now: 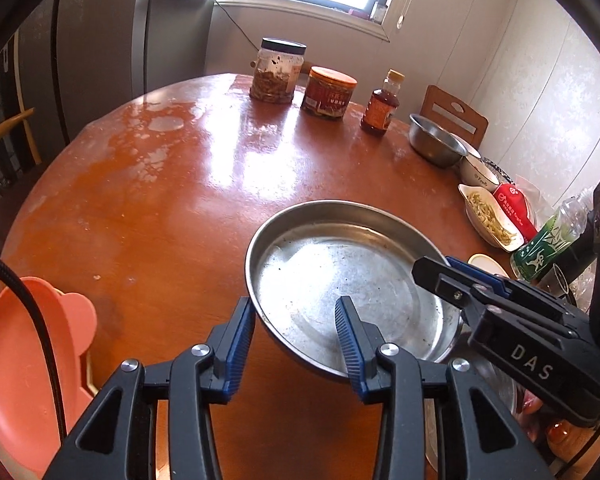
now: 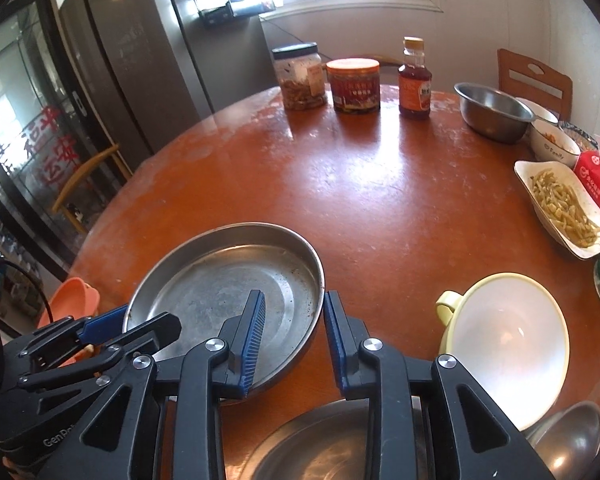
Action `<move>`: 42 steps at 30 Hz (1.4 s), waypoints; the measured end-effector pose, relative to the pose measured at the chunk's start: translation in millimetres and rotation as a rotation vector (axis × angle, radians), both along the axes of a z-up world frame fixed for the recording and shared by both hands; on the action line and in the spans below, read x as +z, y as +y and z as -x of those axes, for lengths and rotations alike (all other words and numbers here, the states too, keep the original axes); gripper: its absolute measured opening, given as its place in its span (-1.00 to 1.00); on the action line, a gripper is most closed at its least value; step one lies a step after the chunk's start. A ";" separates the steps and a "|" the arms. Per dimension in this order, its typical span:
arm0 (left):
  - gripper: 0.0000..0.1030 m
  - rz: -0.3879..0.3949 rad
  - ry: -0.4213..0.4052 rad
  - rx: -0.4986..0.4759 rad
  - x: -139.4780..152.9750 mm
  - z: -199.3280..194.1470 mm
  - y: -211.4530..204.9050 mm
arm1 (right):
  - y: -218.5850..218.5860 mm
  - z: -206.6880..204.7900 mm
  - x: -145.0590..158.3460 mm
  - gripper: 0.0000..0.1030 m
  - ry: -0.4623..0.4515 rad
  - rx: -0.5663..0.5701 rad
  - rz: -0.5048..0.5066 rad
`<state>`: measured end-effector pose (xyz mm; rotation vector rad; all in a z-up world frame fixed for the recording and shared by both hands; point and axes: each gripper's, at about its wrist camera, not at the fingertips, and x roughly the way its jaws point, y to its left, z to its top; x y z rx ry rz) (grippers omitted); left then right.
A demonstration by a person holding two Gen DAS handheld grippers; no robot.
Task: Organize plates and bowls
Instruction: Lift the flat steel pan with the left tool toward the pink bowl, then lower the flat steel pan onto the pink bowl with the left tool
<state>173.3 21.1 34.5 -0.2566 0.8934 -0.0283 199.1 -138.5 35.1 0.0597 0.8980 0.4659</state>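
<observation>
A: Item one — steel pan (image 1: 340,276)?
B: Near edge of the counter (image 1: 160,184), gripped from both sides. Left tool (image 1: 296,324) clamped on its near rim; right tool (image 2: 294,316) clamped on the opposite rim.

A: Other dishes?
B: Pink plate (image 1: 20,360) at the left edge; cream bowl (image 2: 508,340) toward the right edge — steel bowl (image 2: 492,110) at the far right.

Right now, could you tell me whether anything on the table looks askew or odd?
Yes: the steel pan is tilted, its near rim raised off the table, pinched between the left tool and right tool. Its base looks speckled with residue.
</observation>
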 end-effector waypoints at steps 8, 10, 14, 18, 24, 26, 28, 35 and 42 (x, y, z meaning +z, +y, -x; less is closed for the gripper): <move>-0.20 -0.011 -0.069 0.045 25.3 29.1 16.6 | 15.5 26.8 28.9 -0.37 -0.064 0.036 -0.038; -0.20 -0.014 -0.088 0.061 32.1 37.7 23.7 | 21.9 33.3 33.8 -0.37 -0.074 0.052 -0.045; -0.20 -0.036 -0.116 0.091 42.3 54.2 36.8 | 36.2 45.3 40.7 -0.37 -0.091 0.079 -0.067; -0.20 -0.050 -0.135 0.123 49.1 70.1 51.8 | 51.5 56.3 45.3 -0.37 -0.094 0.109 -0.099; -0.20 -0.063 -0.149 0.171 54.1 91.8 74.8 | 74.6 74.3 54.7 -0.37 -0.112 0.157 -0.138; -0.20 -0.070 -0.159 0.185 56.9 100.7 83.0 | 83.3 80.2 57.5 -0.37 -0.120 0.172 -0.146; -0.20 -0.078 -0.166 0.198 59.0 107.8 89.5 | 91.9 85.7 59.2 -0.37 -0.125 0.186 -0.153; -0.20 -0.114 -0.206 0.255 64.9 134.3 116.8 | 125.1 100.3 60.7 -0.37 -0.142 0.237 -0.162; -0.20 -0.121 -0.191 0.303 52.6 142.7 145.0 | 162.3 107.2 50.8 -0.37 -0.128 0.281 -0.145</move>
